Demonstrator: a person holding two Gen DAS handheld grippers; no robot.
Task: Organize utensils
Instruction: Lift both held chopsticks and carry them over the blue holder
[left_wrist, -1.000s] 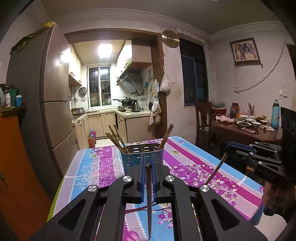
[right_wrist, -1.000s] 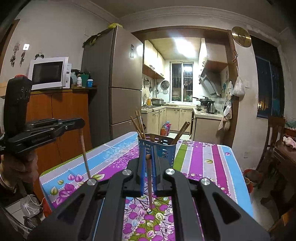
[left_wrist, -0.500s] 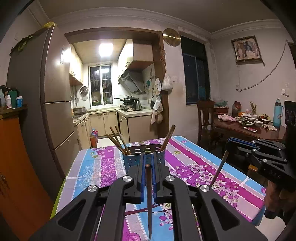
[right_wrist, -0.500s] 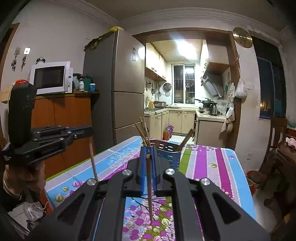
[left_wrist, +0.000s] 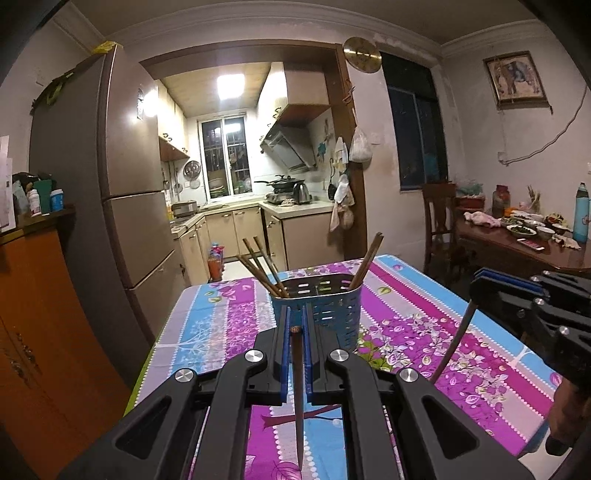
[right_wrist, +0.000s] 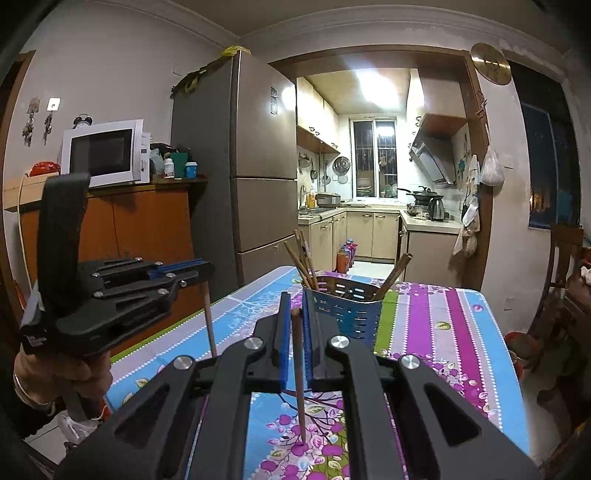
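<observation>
- On the table (left_wrist: 207, 325), covered by a striped floral cloth, a blue slotted utensil holder (left_wrist: 319, 308) is standing upright near the middle, toward the far end.
- Several brown chopsticks (left_wrist: 260, 267) are leaning out of the holder's left side, and two more chopsticks (left_wrist: 367, 260) are leaning out of its right side.
- The left tongs (left_wrist: 296, 334) are clamping tight on a single dark chopstick (left_wrist: 298, 398), which is hanging nearly vertical, its blunt end sitting at the pads and its thin tip pointing down above the cloth.
- From the left wrist view these tongs are sitting just in front of the holder, not touching it.
- The right tongs (right_wrist: 295, 319) are likewise pinching one brown chopstick (right_wrist: 299, 384), blunt end up between the blue pads, tip hanging down over the floral print.
- In the right wrist view the holder (right_wrist: 341, 312) is standing just beyond and slightly right of the tongs.
- Each camera is catching the other tool: the left tongs (right_wrist: 205, 275) are showing at the left with a hand (right_wrist: 68, 369) gripping the handle and a chopstick (right_wrist: 209, 321) dangling; the right tongs (left_wrist: 474, 291) are showing at the right edge with their chopstick (left_wrist: 452, 341) slanting down.
- Behind the table, a tall fridge (right_wrist: 255, 158) is standing beside the kitchen doorway, and a microwave (right_wrist: 101, 153) is sitting on an orange cabinet (right_wrist: 140, 225).
</observation>
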